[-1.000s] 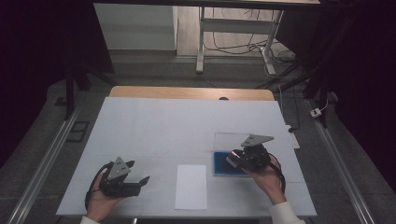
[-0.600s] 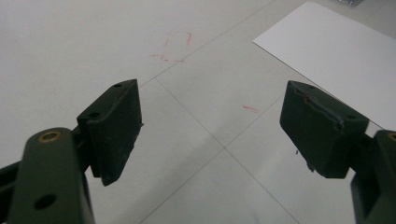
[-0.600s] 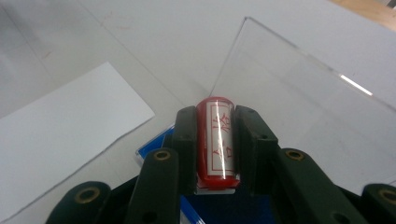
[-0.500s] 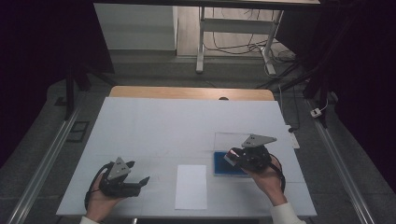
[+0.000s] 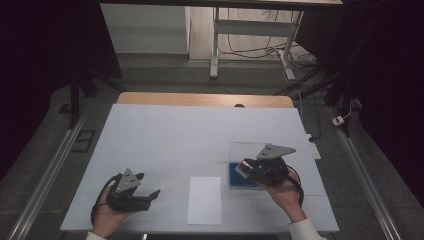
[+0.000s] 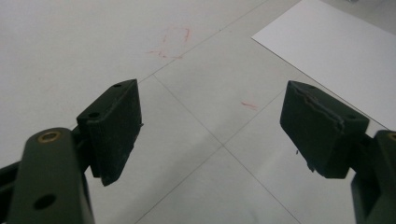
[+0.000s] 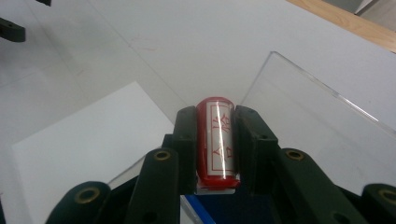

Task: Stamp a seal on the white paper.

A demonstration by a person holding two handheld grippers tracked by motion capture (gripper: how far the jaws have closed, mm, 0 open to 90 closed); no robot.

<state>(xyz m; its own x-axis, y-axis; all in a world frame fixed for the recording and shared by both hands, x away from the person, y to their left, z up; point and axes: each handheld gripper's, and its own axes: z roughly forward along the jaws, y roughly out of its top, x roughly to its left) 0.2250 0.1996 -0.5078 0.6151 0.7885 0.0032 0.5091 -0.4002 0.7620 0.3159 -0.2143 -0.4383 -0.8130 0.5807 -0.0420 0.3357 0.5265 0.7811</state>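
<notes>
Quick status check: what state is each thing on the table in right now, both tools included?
Left tool: open, holds nothing, over the bare table.
Right tool: shut on the red stamp.
Red stamp: clamped, lifted.
Clear lid: open.
Blue box: open.
White paper: lying flat.

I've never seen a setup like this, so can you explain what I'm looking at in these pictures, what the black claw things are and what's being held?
A person sits at a white table, holding a two-jaw gripper tool in each hand. One camera looks down from above; one more rides on each gripper, looking along its jaws. The left gripper is open, with nothing between its jaws. The right gripper is shut on a red stamp with red characters, over a blue pad in a clear box. A white sheet of paper lies between the hands.
</notes>
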